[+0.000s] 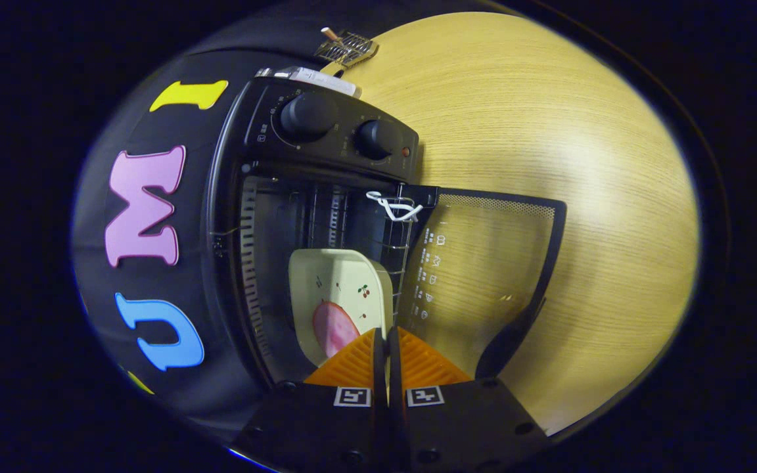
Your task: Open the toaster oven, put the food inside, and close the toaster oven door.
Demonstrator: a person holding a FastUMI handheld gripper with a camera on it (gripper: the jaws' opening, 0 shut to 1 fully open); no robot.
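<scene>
- Up close, the gripper (382, 341) has its fingers pressed nearly together with just a thin slit between them. They pinch the near rim of the plate, as far as I can tell.
- Just ahead of the fingers is the plate (342, 289): a squarish cream dish with rounded corners and little cherry prints, smooth and glossy, carrying a flat pink slice of food (334, 326) that looks like ham.
- The plate sits on the wire rack (399, 253) inside the toaster oven (267, 217), so I'd say we're at the tail end of the "put the food inside" step.
- The door (483, 276) hangs fully open beside the fingers: clear glass, dark frame, a dotted mesh strip along one edge, the wood grain showing through.
- Next move, my guess: let go, back out, hook the door edge and swing it shut.
- Further off are two round matte knobs (342, 128) on the black panel.
- Beyond them runs the pale wood-grain table (549, 131).
</scene>
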